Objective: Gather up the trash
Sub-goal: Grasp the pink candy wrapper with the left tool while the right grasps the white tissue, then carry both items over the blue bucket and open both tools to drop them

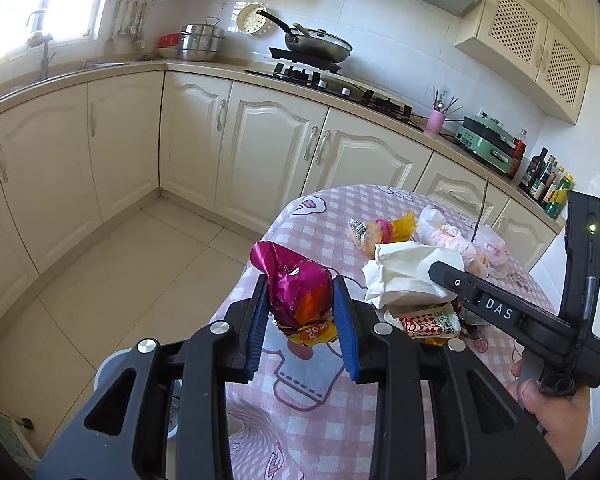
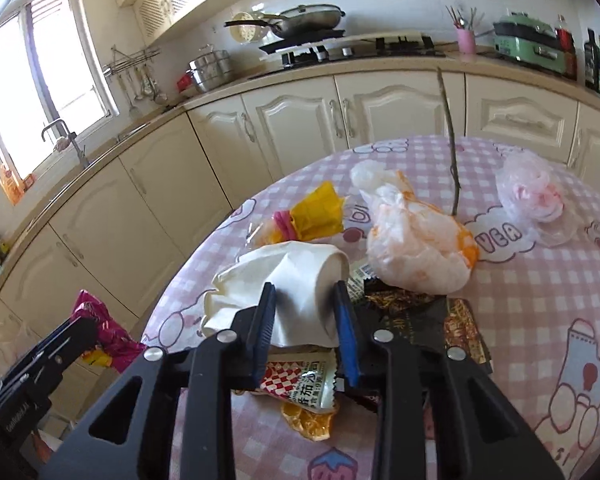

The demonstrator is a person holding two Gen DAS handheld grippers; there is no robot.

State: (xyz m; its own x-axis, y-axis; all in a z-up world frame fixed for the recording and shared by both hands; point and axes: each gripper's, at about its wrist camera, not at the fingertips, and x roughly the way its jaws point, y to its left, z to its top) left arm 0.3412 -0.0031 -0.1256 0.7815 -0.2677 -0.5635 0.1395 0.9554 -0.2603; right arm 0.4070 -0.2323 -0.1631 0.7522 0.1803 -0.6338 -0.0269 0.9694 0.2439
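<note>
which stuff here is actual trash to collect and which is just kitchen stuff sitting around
Trash for the job: magenta foil wrapper in the left gripper, white crumpled paper between the right gripper fingers, red-checked sauce packet, white-orange plastic bag, yellow wrapper, clear pink bag, dark wrapper.

Just lying about: wok, steel pots, pink utensil cup, green appliance, bottles.

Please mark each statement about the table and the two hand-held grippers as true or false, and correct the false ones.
1. The left hand-held gripper grips a magenta snack wrapper. True.
2. The right hand-held gripper holds the thin twig. False: its fingers close around crumpled white paper; the twig stands free, further back on the table.
3. The tablecloth is pink and white checked. True.
4. A frying pan sits on the table. False: it is on the stove at the counter.
5. A white and orange plastic bag lies behind the white paper. True.
</note>
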